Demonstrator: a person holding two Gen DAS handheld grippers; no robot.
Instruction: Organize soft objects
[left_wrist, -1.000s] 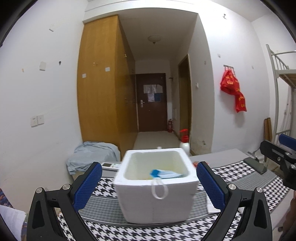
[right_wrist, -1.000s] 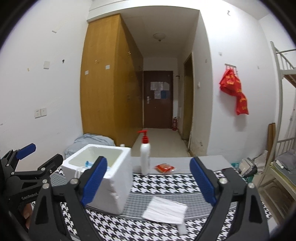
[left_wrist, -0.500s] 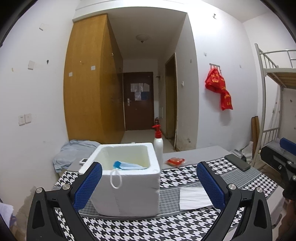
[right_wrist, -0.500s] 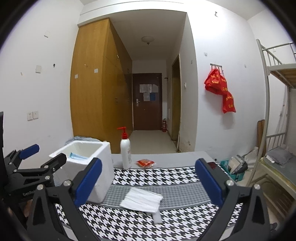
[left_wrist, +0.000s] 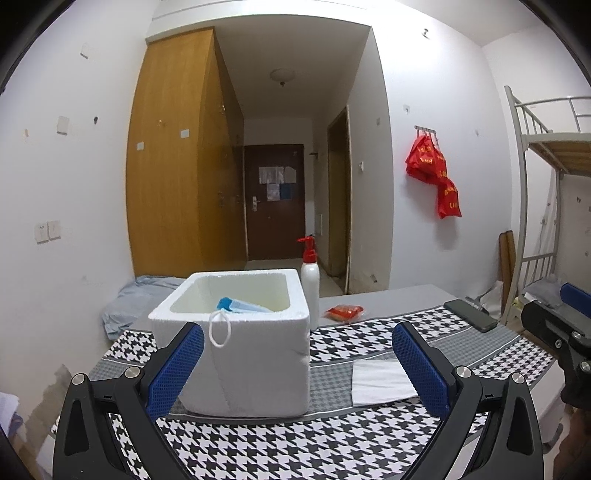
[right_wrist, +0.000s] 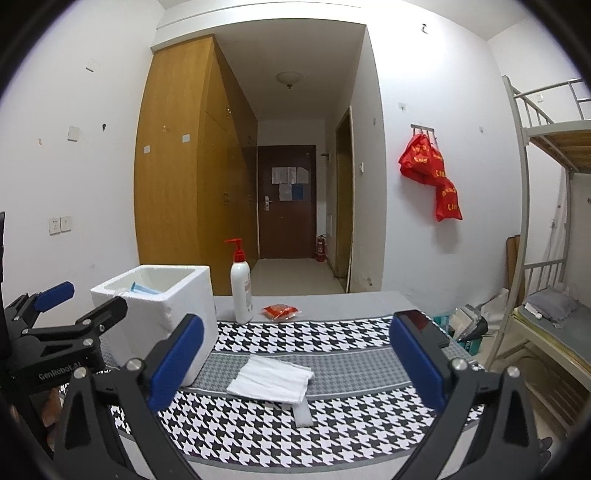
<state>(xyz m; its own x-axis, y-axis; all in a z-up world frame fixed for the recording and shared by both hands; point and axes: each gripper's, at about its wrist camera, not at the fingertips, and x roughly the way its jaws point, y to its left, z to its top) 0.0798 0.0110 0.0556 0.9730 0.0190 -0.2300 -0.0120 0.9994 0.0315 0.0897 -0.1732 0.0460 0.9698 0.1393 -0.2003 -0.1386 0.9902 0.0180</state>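
Observation:
A white foam box (left_wrist: 243, 343) stands on the houndstooth tablecloth (left_wrist: 295, 443). A blue face mask (left_wrist: 240, 306) lies inside it, its white ear loop hanging over the front rim. A folded white cloth (right_wrist: 271, 378) lies flat on the cloth to the right of the box (right_wrist: 159, 314); it also shows in the left wrist view (left_wrist: 380, 380). My left gripper (left_wrist: 295, 365) is open and empty in front of the box. My right gripper (right_wrist: 295, 362) is open and empty, just short of the white cloth.
A white pump bottle (right_wrist: 241, 291) with a red top stands behind the box. A red packet (right_wrist: 280, 311) lies beside it. A black phone (left_wrist: 471, 314) lies at the table's right edge. A bunk bed (right_wrist: 546, 258) stands at the right.
Both grippers have drawn back and shifted right. The box has slid left in both views, and the white cloth now sits between the right gripper's fingers.

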